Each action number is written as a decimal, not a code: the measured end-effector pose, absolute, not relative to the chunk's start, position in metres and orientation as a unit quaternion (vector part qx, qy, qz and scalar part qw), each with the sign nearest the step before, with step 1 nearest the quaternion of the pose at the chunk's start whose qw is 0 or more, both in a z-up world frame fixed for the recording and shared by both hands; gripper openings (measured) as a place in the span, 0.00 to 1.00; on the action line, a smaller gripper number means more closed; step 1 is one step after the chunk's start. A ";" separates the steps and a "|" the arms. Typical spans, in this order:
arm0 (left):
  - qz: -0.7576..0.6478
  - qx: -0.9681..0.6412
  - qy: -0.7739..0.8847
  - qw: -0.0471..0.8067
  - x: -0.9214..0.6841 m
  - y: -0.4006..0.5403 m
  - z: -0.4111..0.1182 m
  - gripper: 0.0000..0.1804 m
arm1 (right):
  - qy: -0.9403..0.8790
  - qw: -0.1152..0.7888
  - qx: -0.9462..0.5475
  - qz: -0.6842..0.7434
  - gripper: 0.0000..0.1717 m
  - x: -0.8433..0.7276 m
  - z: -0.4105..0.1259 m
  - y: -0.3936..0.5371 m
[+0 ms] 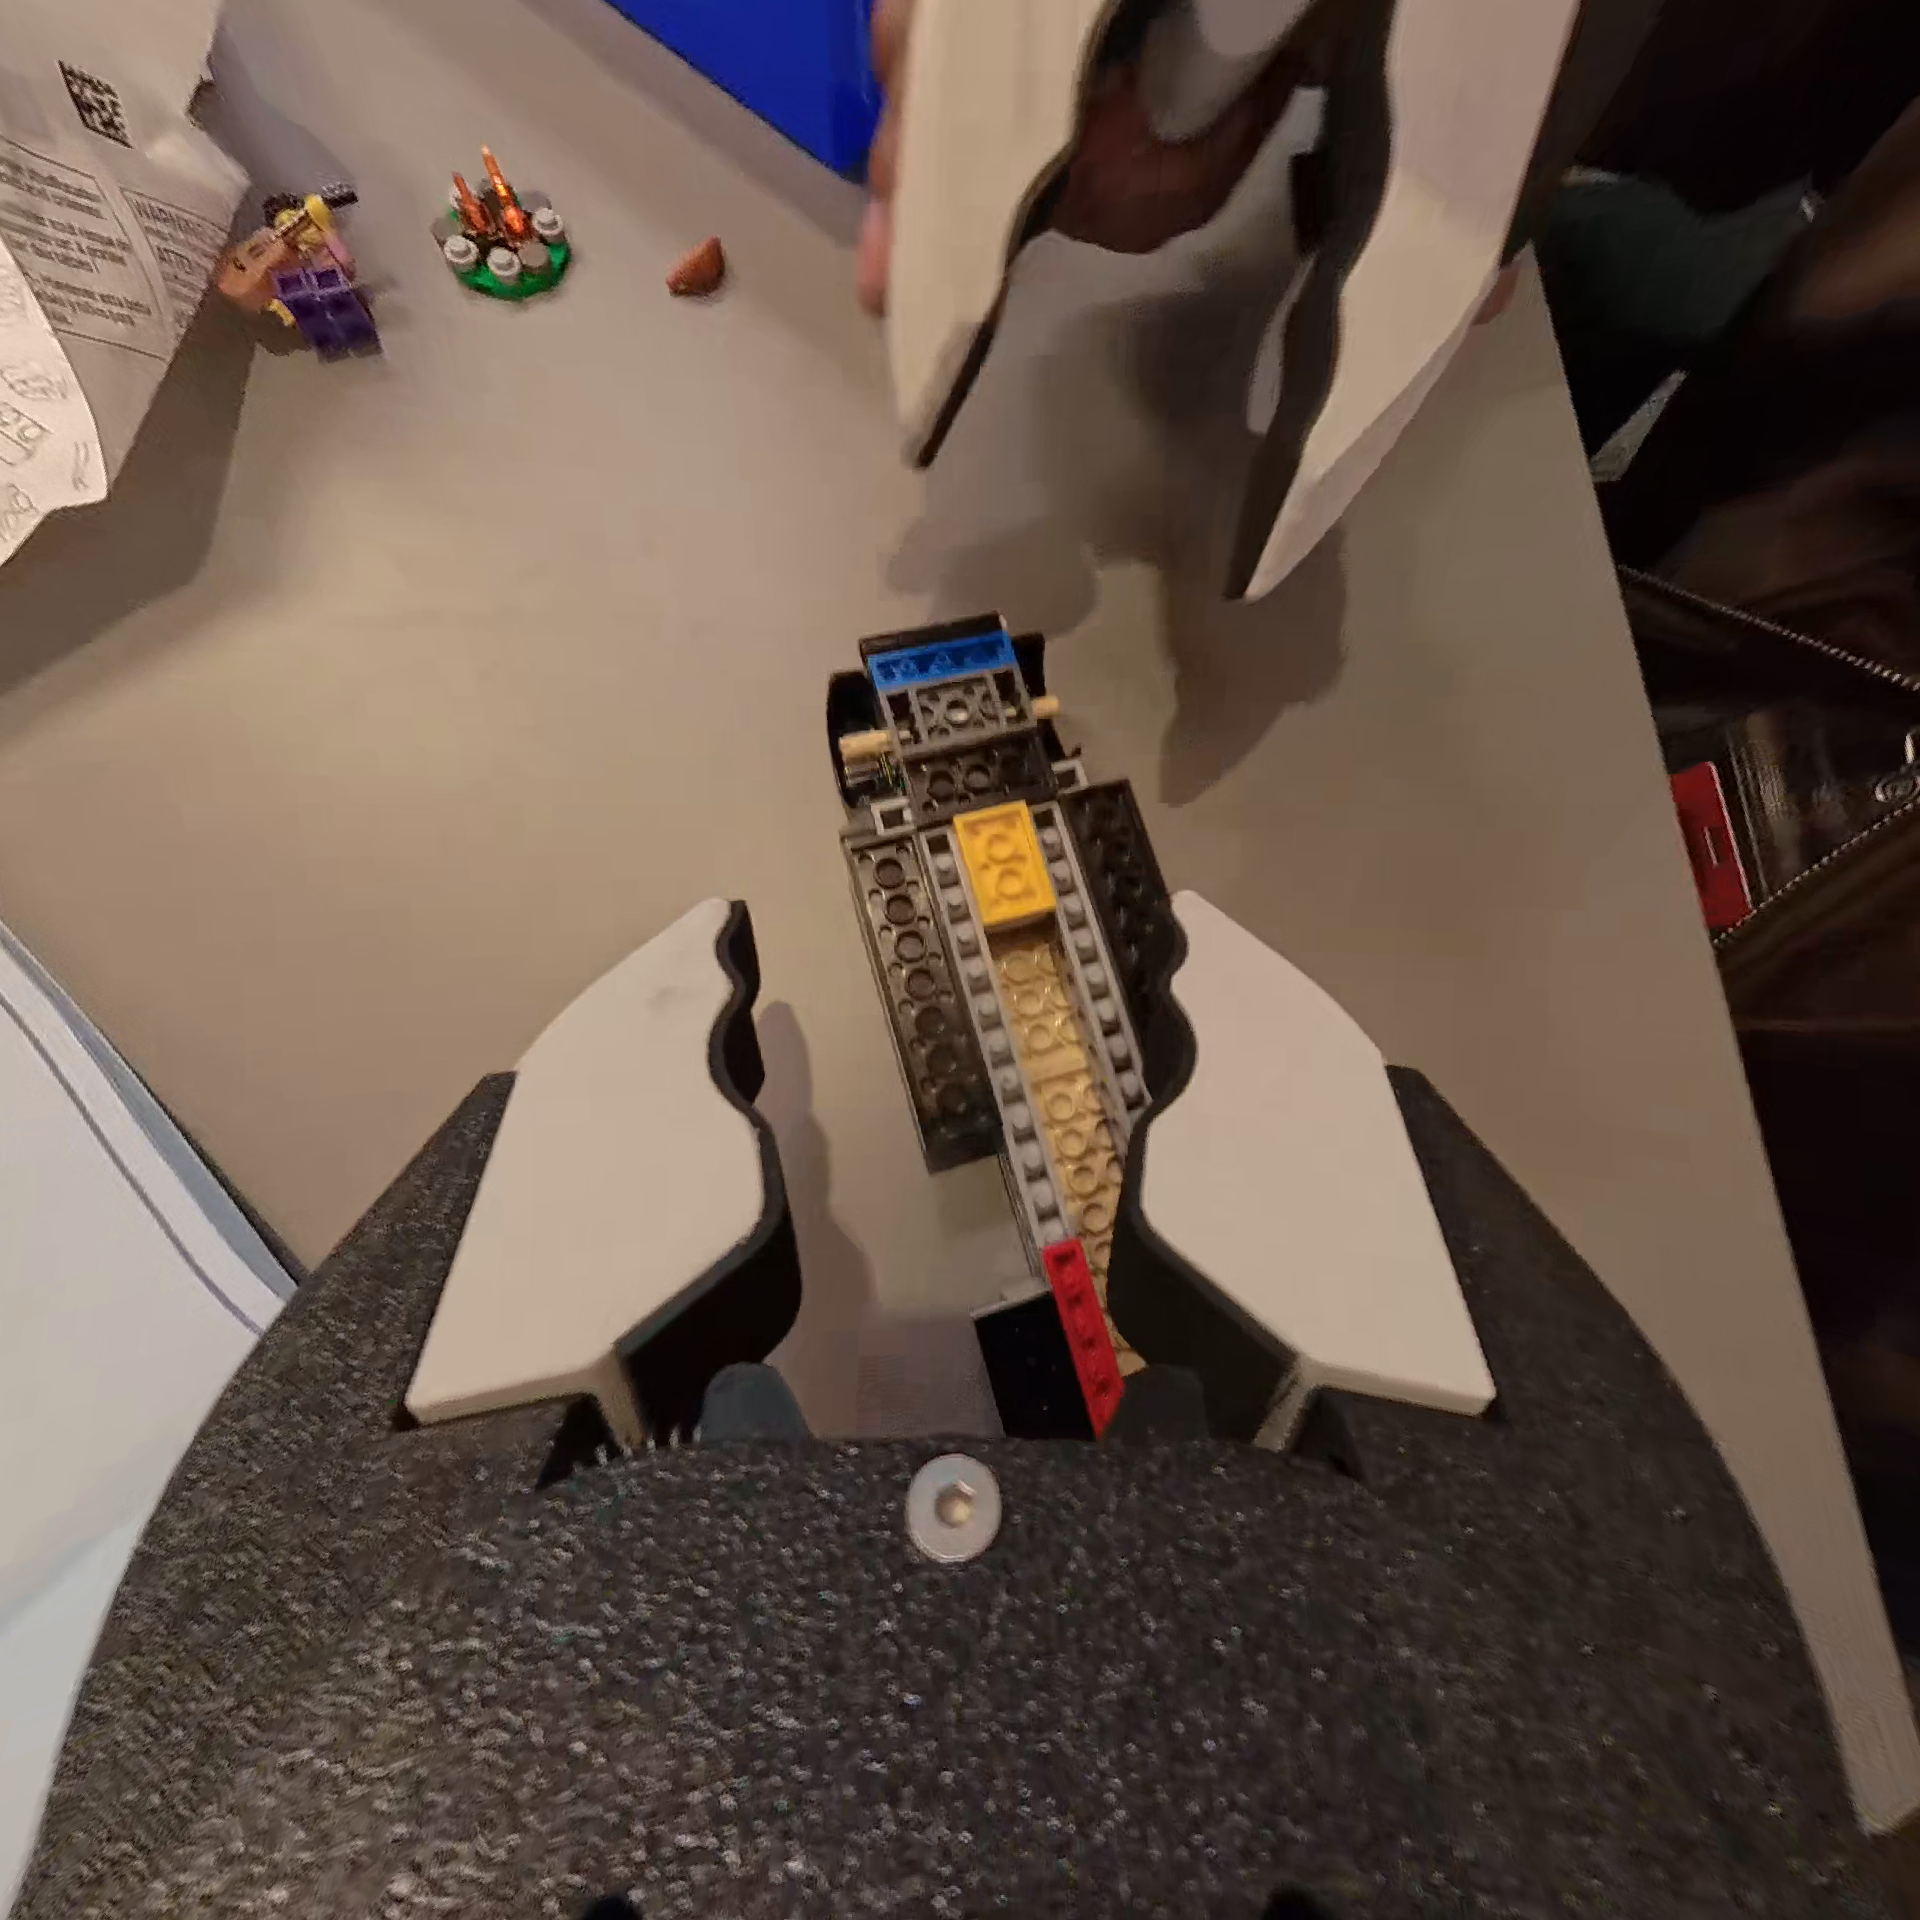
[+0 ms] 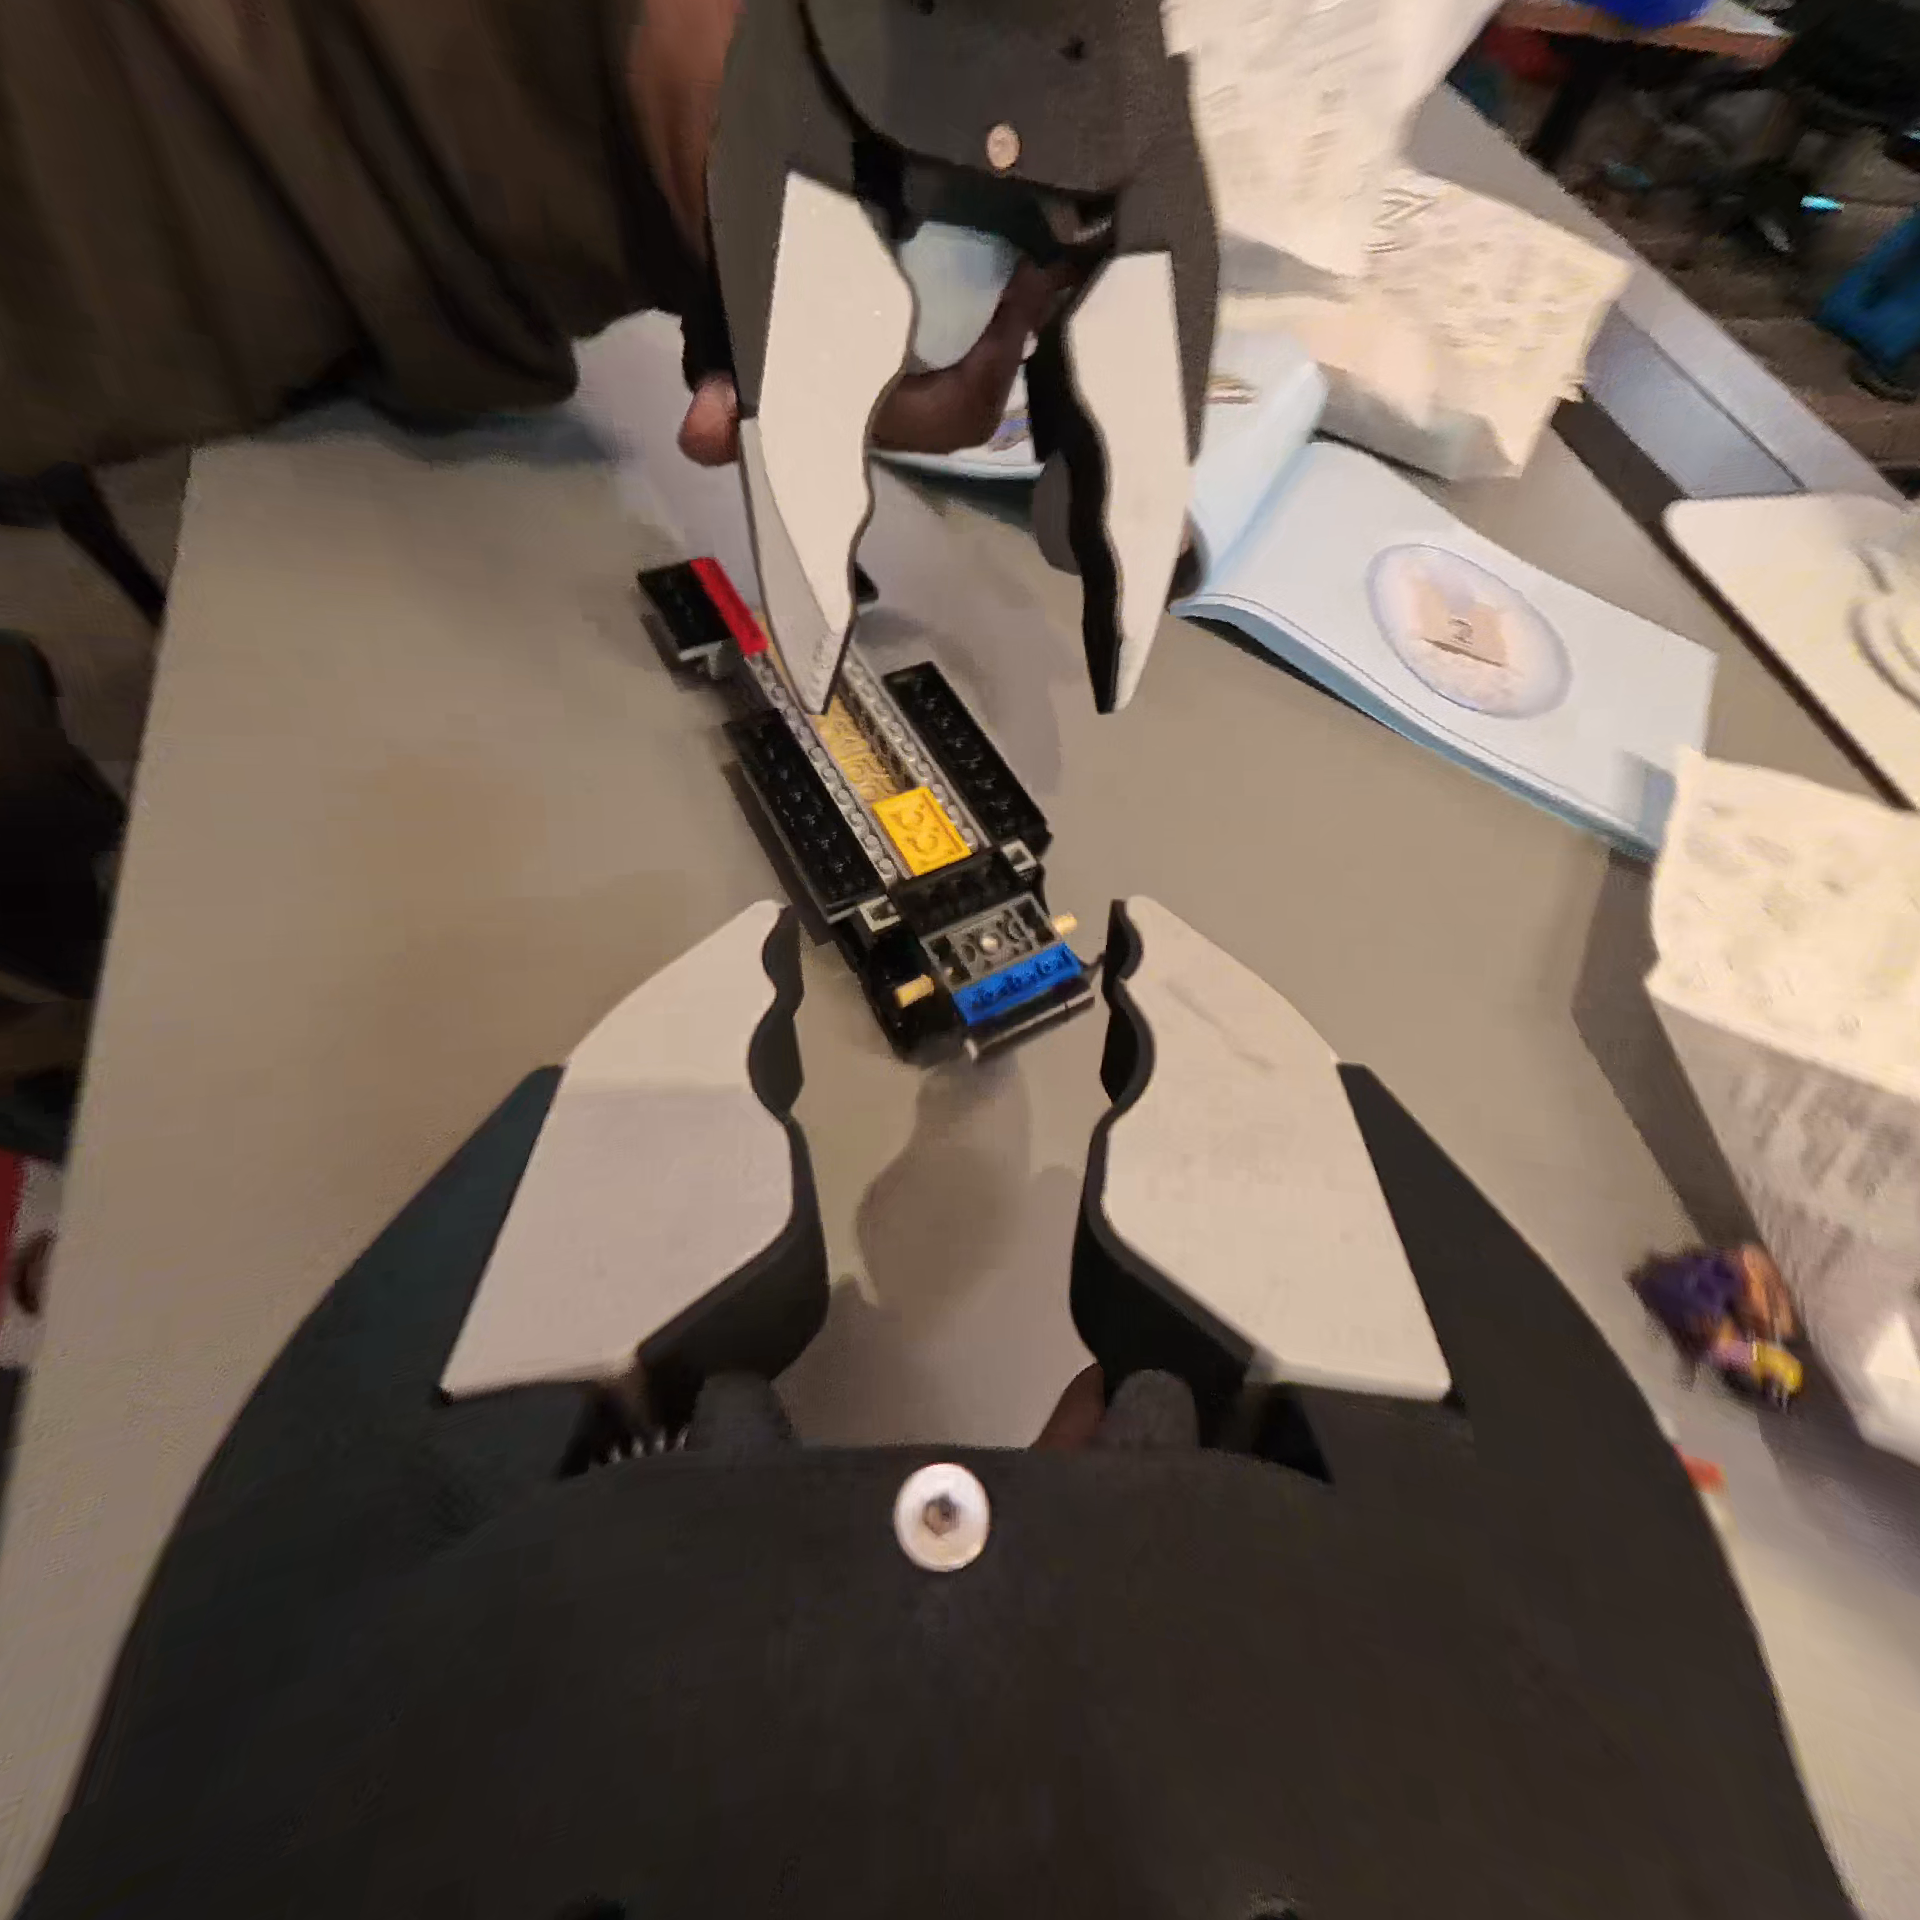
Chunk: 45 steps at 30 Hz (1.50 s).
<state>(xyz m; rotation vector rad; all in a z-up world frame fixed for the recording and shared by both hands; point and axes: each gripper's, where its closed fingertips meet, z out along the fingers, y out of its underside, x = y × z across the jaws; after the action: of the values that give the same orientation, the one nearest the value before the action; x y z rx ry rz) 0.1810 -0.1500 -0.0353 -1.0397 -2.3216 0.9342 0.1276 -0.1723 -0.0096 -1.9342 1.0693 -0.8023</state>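
A long brick model [image 1: 997,935] of black, grey and tan pieces lies flat on the grey table [image 1: 520,727]. It carries a yellow plate [image 1: 1003,868], a blue brick [image 1: 940,660] at its far end and a red brick [image 1: 1081,1320] at its near end. My left gripper [image 1: 956,925] is open over the near half; its right finger [image 1: 1247,1039] overlaps the model's edge and the left finger stands clear. The right wrist view shows the left gripper [image 2: 966,686] open above the model [image 2: 894,821]. My right gripper [image 2: 951,920] is open around the blue end [image 2: 1013,987] without pressing it.
A purple minifigure [image 1: 312,281], a green round build [image 1: 504,239] and a small brown piece [image 1: 696,268] lie at the far left. A printed sheet [image 1: 62,260] lies left. A light blue booklet [image 2: 1455,644] and papers [image 2: 1787,914] lie beside the model. The table edge [image 1: 1621,727] is close. Some 8 cm of space lies between my two pairs of fingers.
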 end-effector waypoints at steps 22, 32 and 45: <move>0.308 -0.401 -0.839 0.198 0.179 -0.135 -0.058 0.44 | 0.402 0.291 -0.836 -0.233 0.37 0.148 -0.072 -0.177; 0.317 -0.281 -0.848 0.318 0.185 -0.140 -0.039 0.26 | 0.284 0.266 -0.812 -0.435 0.36 0.160 -0.038 -0.181; 0.312 -0.314 -0.865 0.237 0.186 -0.138 -0.039 0.11 | 0.219 0.258 -0.830 -0.443 0.35 0.152 -0.042 -0.175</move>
<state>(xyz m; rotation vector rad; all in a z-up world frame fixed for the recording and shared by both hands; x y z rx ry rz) 0.1861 -0.1384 -0.0385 -0.8599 -2.3707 0.8550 0.1523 -0.1748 -0.0420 -2.2516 0.5934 -1.2017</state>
